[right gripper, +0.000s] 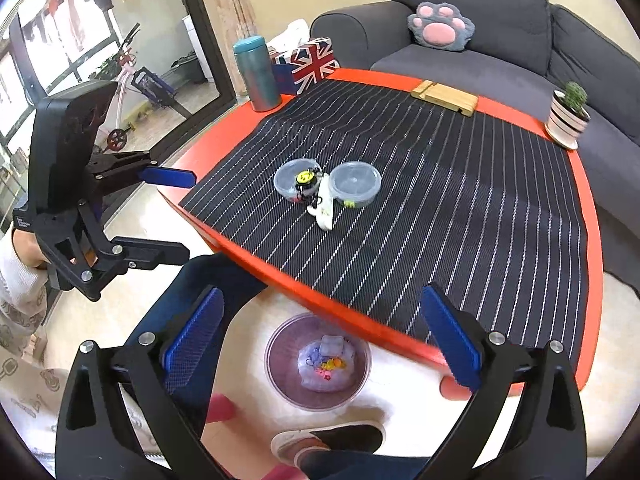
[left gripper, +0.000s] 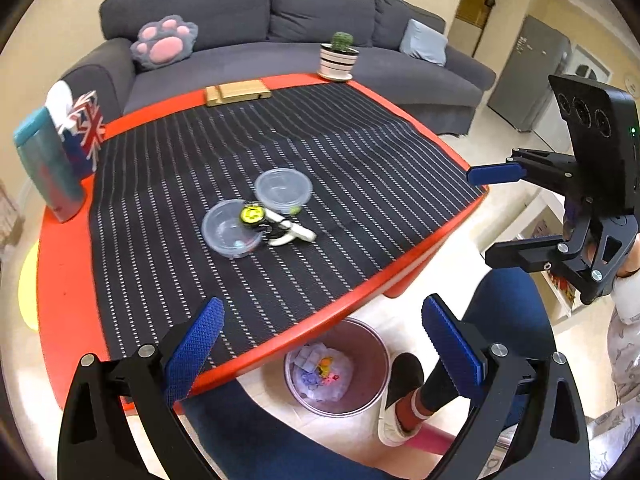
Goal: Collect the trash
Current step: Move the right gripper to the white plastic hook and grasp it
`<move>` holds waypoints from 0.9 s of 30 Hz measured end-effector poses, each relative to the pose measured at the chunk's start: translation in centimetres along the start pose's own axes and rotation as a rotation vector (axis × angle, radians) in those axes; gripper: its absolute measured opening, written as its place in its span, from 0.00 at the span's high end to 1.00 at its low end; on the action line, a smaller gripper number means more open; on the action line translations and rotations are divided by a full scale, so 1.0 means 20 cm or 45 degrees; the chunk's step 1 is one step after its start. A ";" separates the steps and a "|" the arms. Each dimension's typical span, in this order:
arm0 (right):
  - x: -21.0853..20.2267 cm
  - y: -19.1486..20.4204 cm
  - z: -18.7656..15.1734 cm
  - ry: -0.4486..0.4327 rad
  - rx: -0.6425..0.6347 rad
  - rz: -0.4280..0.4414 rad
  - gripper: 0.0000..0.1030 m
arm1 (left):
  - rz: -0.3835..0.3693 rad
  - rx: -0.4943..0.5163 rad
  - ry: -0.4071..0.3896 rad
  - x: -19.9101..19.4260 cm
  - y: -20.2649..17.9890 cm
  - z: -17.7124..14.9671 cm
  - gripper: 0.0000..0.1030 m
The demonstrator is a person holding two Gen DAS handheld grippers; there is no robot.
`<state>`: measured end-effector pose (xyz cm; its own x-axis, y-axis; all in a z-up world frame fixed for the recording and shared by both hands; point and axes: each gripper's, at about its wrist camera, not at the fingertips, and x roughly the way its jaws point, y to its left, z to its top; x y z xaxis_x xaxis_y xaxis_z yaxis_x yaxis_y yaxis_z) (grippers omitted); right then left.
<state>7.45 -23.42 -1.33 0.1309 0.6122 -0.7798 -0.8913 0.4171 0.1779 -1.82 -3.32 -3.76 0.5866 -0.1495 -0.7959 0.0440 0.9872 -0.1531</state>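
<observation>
Trash lies mid-table on the striped mat (left gripper: 240, 152): two clear plastic containers (left gripper: 231, 229) (left gripper: 283, 191), a yellow-and-black round item (left gripper: 252, 215) and a white tube-like piece (left gripper: 296, 234). The same pile shows in the right wrist view: containers (right gripper: 297, 181) (right gripper: 355, 182), white piece (right gripper: 325, 208). A pink waste bin (left gripper: 338, 368) (right gripper: 318, 364) with scraps inside stands on the floor under the table's near edge. My left gripper (left gripper: 320, 340) (right gripper: 168, 208) is open and empty above the table edge. My right gripper (right gripper: 320, 336) (left gripper: 494, 216) is open and empty above the bin.
A red table (left gripper: 64, 288) carries a teal tumbler (right gripper: 256, 74), a Union Jack tissue box (right gripper: 308, 64), a wooden stand (right gripper: 446, 98) and a potted cactus (right gripper: 568, 114). A grey sofa (left gripper: 280, 20) stands behind. The person's feet (left gripper: 400, 400) are by the bin.
</observation>
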 end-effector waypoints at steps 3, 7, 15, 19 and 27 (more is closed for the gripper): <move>0.06 0.02 0.08 0.013 -0.041 -0.013 0.06 | 0.013 -0.028 -0.009 0.00 0.05 0.00 0.07; 0.14 0.04 0.15 0.040 -0.088 -0.026 0.06 | 0.022 -0.065 -0.024 -0.02 0.10 -0.02 0.07; 0.37 0.09 0.25 0.145 -0.161 0.010 0.06 | 0.027 -0.112 -0.030 -0.01 0.18 -0.06 0.07; 0.48 0.10 0.29 0.201 -0.189 0.002 0.06 | 0.023 -0.132 -0.039 -0.02 0.21 -0.08 0.07; 0.66 0.09 0.32 0.282 -0.184 -0.013 0.25 | 0.022 -0.159 -0.043 -0.02 0.25 -0.12 0.07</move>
<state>10.32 -10.34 -7.45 0.0560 0.4401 -0.8962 -0.9454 0.3121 0.0942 -3.83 1.62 -5.71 0.6135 -0.1289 -0.7791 -0.0658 0.9748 -0.2131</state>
